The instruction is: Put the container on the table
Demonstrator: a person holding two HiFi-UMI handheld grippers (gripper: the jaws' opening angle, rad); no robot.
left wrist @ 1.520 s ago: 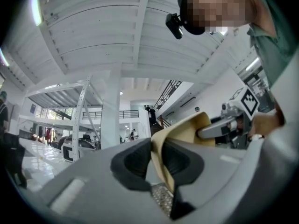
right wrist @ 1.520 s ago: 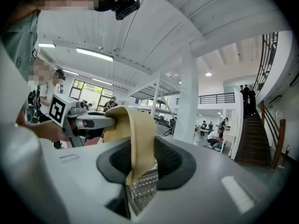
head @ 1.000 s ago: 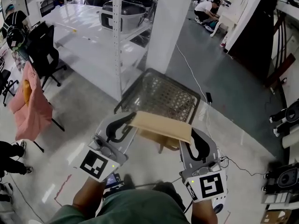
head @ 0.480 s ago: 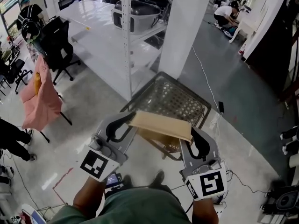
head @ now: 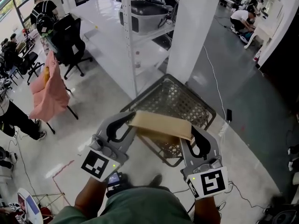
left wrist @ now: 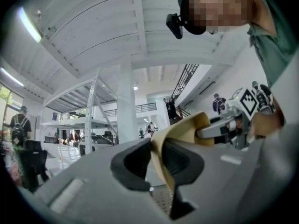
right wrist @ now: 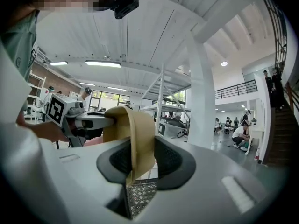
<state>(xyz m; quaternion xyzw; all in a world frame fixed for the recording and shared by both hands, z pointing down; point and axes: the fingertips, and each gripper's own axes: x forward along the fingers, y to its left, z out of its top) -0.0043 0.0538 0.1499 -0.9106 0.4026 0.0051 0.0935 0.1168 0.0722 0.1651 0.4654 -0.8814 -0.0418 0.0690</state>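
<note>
The container is a dark wire-mesh basket with a tan handle strip across its near rim. I carry it in the air above the floor, between both grippers. In the head view, my left gripper is shut on the strip's left end. My right gripper is shut on its right end. The left gripper view shows the tan strip pinched between the dark pads. The right gripper view shows the strip clamped in the same way, with mesh below it. No table top is in view.
A white shelving rack holding a grey bin stands ahead, with a white pillar to its right. At the left are a black office chair and a pink cloth on a chair. A cable runs over the floor. People are at the left edge and far right.
Both grippers have carried the basket across the floor, with the grip unchanged. In the head view the rack, the pillar and the pink cloth have slid to the right.
</note>
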